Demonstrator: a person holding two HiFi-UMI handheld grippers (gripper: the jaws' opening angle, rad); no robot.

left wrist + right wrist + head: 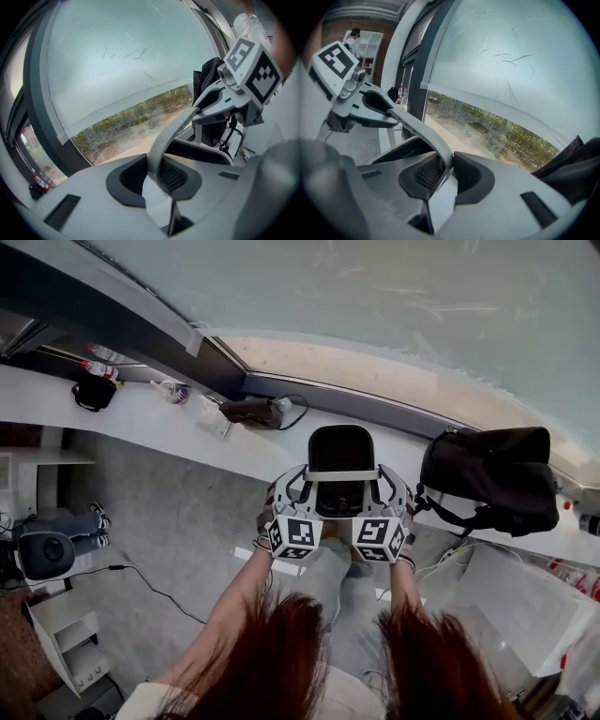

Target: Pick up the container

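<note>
The container (342,451) is a black tub with a pale grey carrying band (342,475) across its top, and it hangs in front of the white window ledge (169,423). My left gripper (298,480) holds the band's left end and my right gripper (385,480) its right end. In the left gripper view the grey band (169,136) runs between the ribbed pads (174,177) and curves over the tub's rim (206,152). In the right gripper view the band (417,129) likewise sits pinched between the pads (427,172).
A black bag (487,479) lies on the ledge right of the tub. Bottles (101,362) and small items stand at the ledge's far left. Below are a grey floor with a cable (141,582), a round black device (45,554) and a white shelf unit (66,634).
</note>
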